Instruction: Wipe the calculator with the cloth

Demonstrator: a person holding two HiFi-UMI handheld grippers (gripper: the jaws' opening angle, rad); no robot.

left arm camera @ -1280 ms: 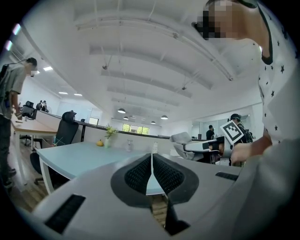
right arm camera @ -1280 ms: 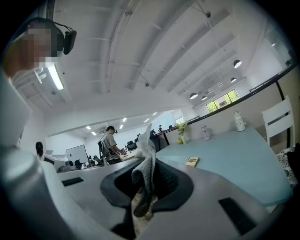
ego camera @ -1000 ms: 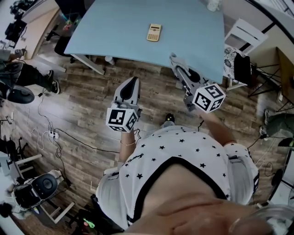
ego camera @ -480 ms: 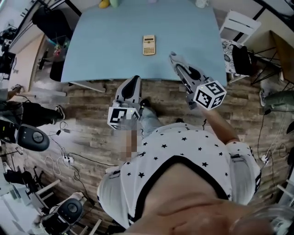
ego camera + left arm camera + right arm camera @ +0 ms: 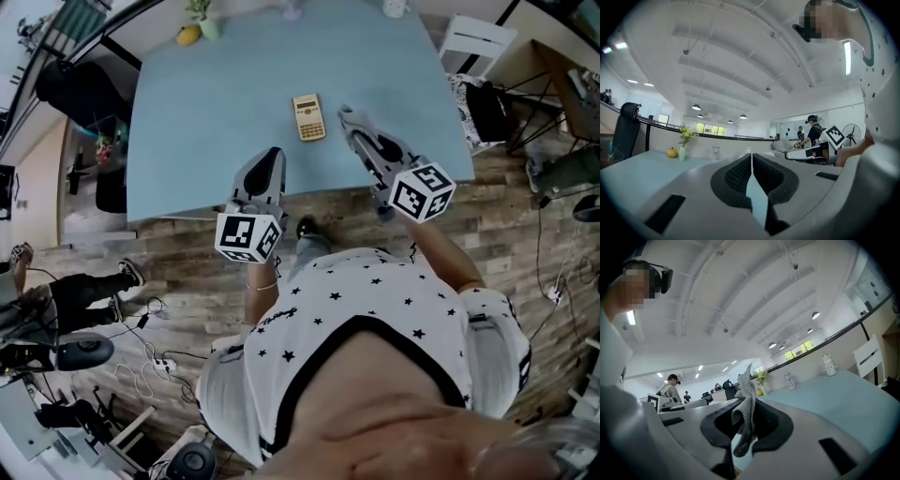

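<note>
Filling the bottom of the head view is the person's white shirt point(image 5: 375, 309) dotted with black stars, above a wood-plank floor point(image 5: 169, 253). Just beyond it, both arms reach toward a pale blue table point(image 5: 206, 122). Each tool carries a marker cube printed with black-and-white squares, which hold no words.

The left tool point(image 5: 273, 156) hovers at the table's near edge. In the left gripper view its 2 jaws are pressed together, with only a thin slit between the dark ribbed pads and nothing caught in them.

The right tool point(image 5: 345, 113) reaches a little farther over the table. In the right gripper view its jaws pinch a grey cloth point(image 5: 746, 401), which sticks up past the tips and droops below them.

The calculator point(image 5: 309, 117) lies flat on the table, between the 2 tool tips and just beside the right one, touching neither. Its lettering is too small to read.

Along the far edge stand a yellow fruit point(image 5: 188, 35) and a small vase of flowers point(image 5: 206, 21).
</note>
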